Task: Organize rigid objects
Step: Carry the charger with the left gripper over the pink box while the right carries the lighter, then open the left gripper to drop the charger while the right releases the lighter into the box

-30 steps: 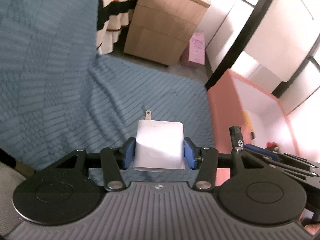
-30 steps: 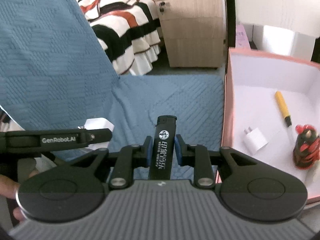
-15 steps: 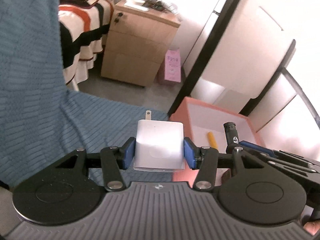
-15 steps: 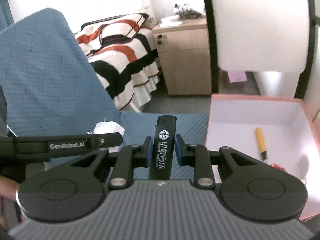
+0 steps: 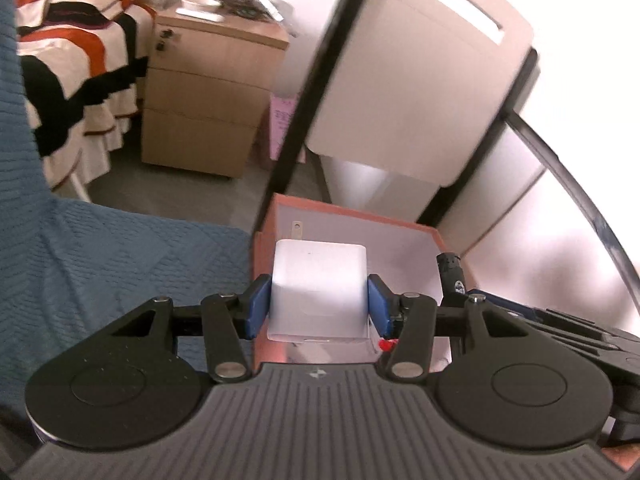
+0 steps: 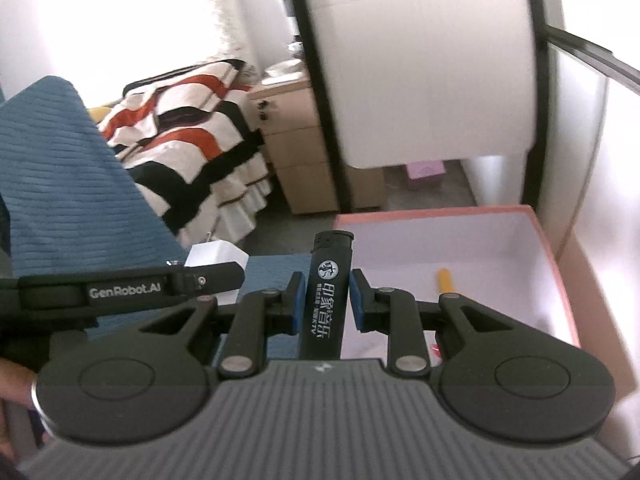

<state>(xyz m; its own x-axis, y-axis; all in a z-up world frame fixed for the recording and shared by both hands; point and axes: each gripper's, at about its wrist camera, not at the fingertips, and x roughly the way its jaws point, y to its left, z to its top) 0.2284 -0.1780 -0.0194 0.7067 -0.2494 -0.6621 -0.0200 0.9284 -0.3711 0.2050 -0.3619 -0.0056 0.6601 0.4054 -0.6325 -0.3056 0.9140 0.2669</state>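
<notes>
Left wrist view: the left claw (image 5: 319,306) is clamped on a white charger (image 5: 319,290), held above the pink box (image 5: 264,264). Right wrist view: the right claw (image 6: 325,300) is clamped on a black lighter (image 6: 328,296), beside the box's near-left corner, where a yellow pen (image 6: 447,280) lies inside.

A second ago the white cube-shaped plug charger (image 5: 319,292), clamped in the left gripper (image 5: 319,306), sat over ribbed blue cloth (image 5: 100,264); now it sits over the near left corner of the salmon-pink cardboard box (image 5: 264,280) at frame centre. In the right wrist view, the box (image 6: 560,272) has slid from the right edge toward lower centre, behind the black lighter (image 6: 326,300) in the right gripper (image 6: 325,300). The small white plug and red-black item have dropped from sight; the yellow pen (image 6: 447,280) is half hidden.
</notes>
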